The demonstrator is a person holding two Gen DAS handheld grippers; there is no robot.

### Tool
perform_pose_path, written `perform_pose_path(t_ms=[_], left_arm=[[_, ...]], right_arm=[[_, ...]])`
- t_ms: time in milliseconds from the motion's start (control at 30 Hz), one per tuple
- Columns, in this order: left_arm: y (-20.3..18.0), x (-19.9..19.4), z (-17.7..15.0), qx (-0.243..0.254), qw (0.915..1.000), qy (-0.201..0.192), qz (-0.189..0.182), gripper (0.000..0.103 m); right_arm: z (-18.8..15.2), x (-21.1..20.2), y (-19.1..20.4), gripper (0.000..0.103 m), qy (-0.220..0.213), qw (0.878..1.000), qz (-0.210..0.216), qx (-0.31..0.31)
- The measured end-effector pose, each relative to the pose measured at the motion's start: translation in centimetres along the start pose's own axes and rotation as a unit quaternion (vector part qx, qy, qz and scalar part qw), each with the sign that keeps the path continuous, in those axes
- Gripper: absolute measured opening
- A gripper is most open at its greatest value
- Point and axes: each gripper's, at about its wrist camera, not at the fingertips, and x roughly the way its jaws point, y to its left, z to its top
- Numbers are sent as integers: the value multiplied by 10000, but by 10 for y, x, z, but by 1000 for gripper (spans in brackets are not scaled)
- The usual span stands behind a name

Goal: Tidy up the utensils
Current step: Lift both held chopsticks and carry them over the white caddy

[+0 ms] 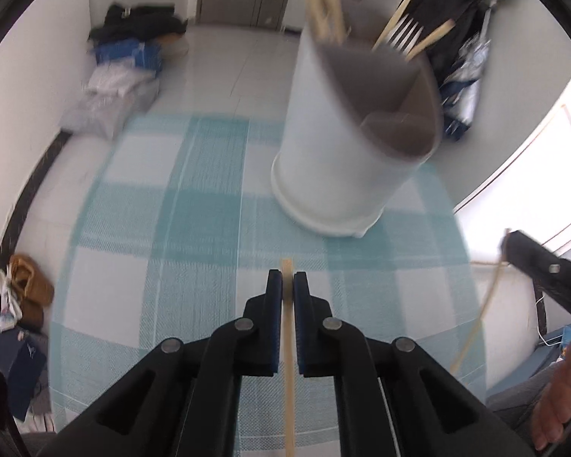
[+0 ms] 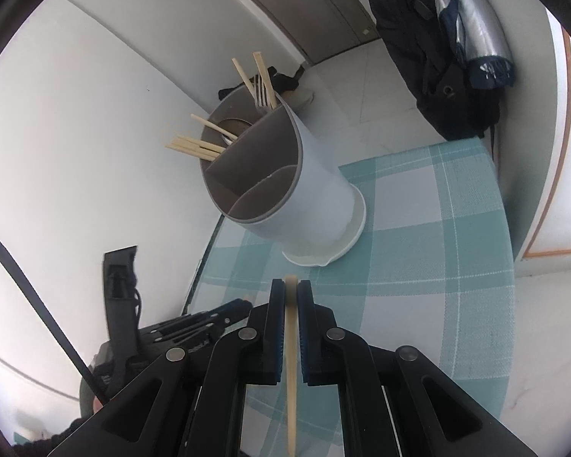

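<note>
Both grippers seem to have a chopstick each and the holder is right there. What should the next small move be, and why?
Probably carry one stick to the holder. The left gripper is shut on a wooden chopstick, the right gripper on another chopstick. The white utensil holder already has chopsticks in its far compartment, so aim there.

A utensil holder is standing on the tablecloth, upper right of centre in the left wrist view. A fork and chopsticks are sticking up out of its far compartments. At bottom centre a chopstick is lying between the left gripper fingers. In the right wrist view the holder is sitting above centre, the right gripper below it.
</note>
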Motion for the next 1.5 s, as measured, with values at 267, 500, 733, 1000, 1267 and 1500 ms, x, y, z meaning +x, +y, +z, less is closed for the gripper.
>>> perform_pose_path(t_ms=[267, 500, 733, 1000, 1267, 1500], left_arm=[[-15, -66, 9, 166, 9933, -1076, -376, 2], [-44, -75, 24, 594, 9892, -1286, -377, 2], [-50, -98, 39, 727, 9850, -1481, -501, 2], [-57, -118, 70, 788, 9776, -1831, -681, 2], [-55, -125, 127, 633, 9691, -2173, -984, 2], [-48, -129, 180, 489, 9516, -2873, -974, 2]], right_arm=[[-4, -17, 28, 6, -531, 9968, -325, -507], [-9, -20, 40, 5, -673, 9938, -580, -669], [-3, -33, 47, 5, -911, 9923, -567, -624], [16, -50, 62, 5, -1176, 9896, -423, -719], [79, -82, 84, 6, -1688, 9826, -308, -705], [152, -87, 123, 6, -2223, 9659, -484, -1238]])
